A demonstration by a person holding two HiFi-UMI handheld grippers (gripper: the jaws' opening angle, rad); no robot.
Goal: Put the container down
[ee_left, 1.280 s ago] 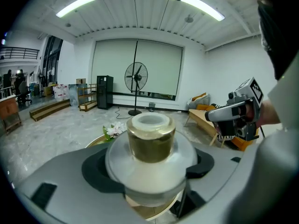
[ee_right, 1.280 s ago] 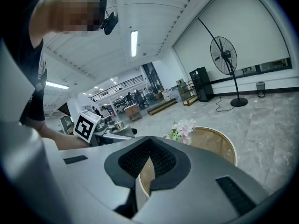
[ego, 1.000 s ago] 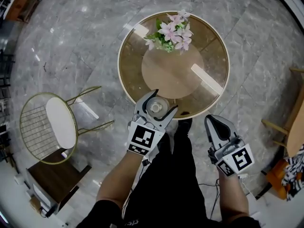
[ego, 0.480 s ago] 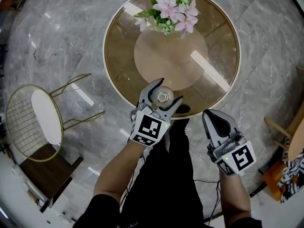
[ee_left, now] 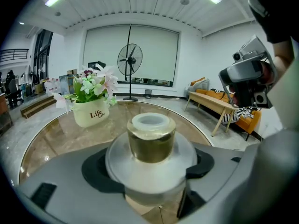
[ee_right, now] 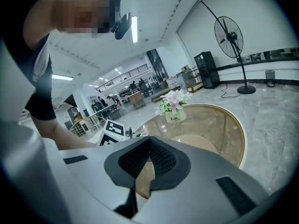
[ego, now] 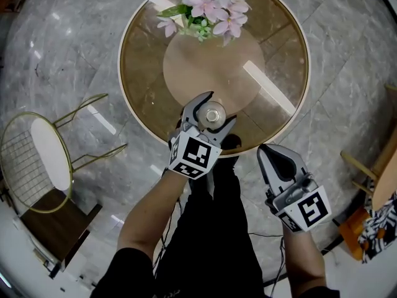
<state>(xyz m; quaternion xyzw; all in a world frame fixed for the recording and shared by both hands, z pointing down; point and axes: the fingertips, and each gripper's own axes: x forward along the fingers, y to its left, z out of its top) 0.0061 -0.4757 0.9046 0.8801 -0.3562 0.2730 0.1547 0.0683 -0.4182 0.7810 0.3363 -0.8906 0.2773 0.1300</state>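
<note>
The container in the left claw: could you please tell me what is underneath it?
Under the container, held in the left claw, lies the round glass table, near its rim. Whether its base touches the glass cannot be seen: the container and claw cover it.

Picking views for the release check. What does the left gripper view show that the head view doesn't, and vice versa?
Only the left gripper view: the container's side with its gold-coloured neck, the "Life" lettering on the flower pot, a pedestal fan and a bench.
Only the head view: the wire chair, the person's legs and the left gripper's marker cube.
Both: the container clamped in the left gripper, the round glass table, the flowers, and the right gripper, shut and empty.
</note>
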